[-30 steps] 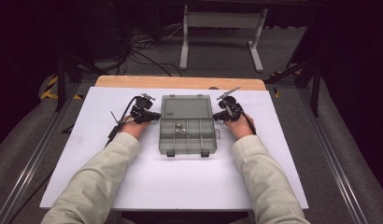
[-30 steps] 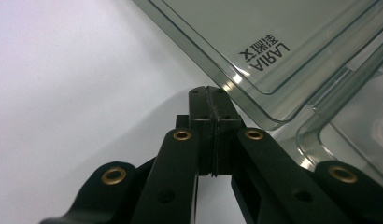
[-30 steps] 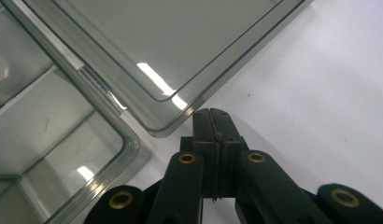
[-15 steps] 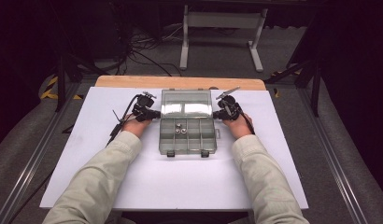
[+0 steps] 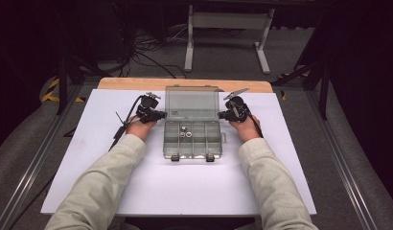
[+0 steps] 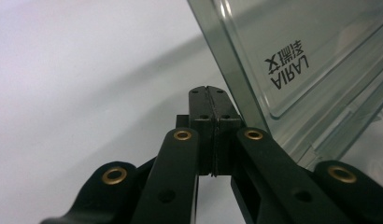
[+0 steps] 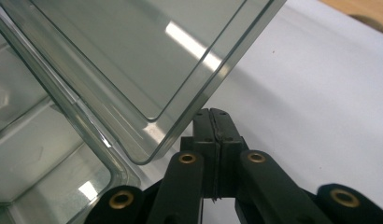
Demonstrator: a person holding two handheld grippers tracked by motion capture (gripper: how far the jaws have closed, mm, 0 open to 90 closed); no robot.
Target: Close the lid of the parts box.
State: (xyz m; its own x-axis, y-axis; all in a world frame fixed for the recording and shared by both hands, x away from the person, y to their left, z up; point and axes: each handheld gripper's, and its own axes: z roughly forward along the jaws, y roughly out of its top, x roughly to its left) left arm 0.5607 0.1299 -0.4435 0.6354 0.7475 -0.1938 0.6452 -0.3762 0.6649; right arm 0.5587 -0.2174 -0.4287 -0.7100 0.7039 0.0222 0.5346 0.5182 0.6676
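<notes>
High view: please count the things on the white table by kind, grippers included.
Clear plastic compartment box, lid open: 1
Small metal parts in the box: 2
Grippers, left gripper and right gripper: 2
Total: 5

Legible text: one marking. On the tilted transparent grey-tinted plastic lid (image 6: 301,56) of the clear compartment box, seen in the left gripper view, dark printed lettering reads "LARIA" when taken as it appears, with a line of small East Asian characters just beside it. The print appears upside down and mirrored, as if read through the lid from behind, so the exact wording is uncertain. In the high view the same lid (image 5: 191,101) carries a small dark mark, too small to read.
</notes>
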